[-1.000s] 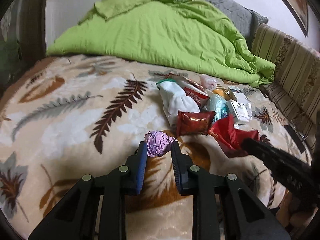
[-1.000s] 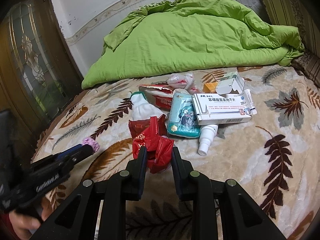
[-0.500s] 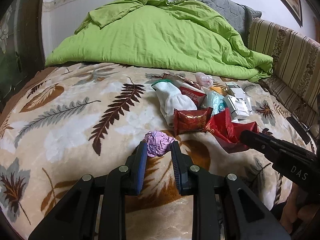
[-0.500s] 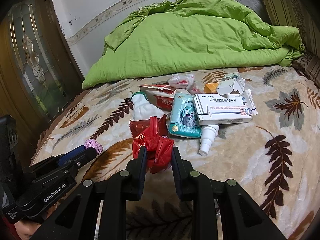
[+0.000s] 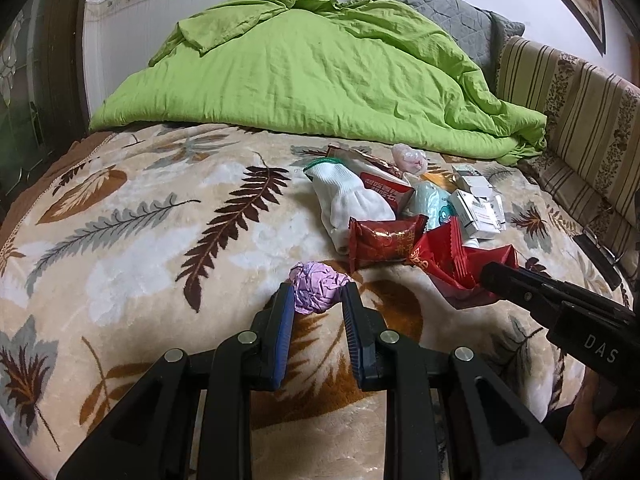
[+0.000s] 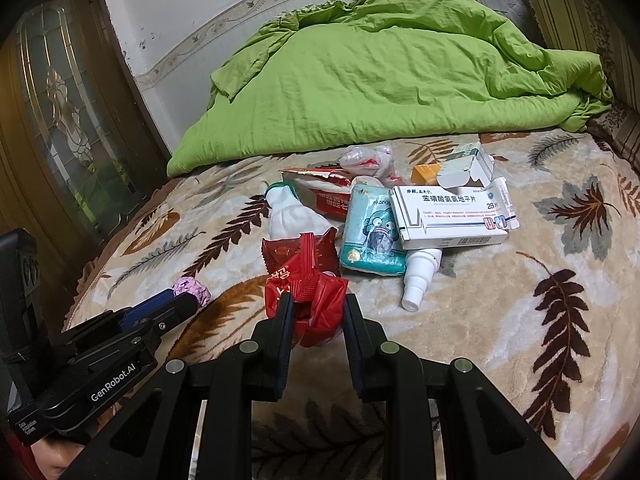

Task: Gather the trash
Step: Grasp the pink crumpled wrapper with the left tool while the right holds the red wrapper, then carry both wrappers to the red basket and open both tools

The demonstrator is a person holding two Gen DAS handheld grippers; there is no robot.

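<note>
left gripper point(image 5: 316, 300) pinching purple foil ball point(image 5: 318, 290), right gripper point(image 6: 316, 312) — "DAS" — clamping red wrapper point(image 6: 310, 292)

The right claw point(image 5: 486, 274) has edged closer to the left claw point(image 5: 316, 300), seemingly.

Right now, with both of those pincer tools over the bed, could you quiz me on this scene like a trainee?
1. True or false: the left gripper has a crumpled purple foil wrapper between its fingers.
2. What lies between the right gripper's fingers? A) white spray bottle B) red plastic wrapper C) white medicine box
3. Fill in: the heaped quilt behind the trash pile is ____ in colour.

Key: 1 true; 2 B; 3 green.
</note>
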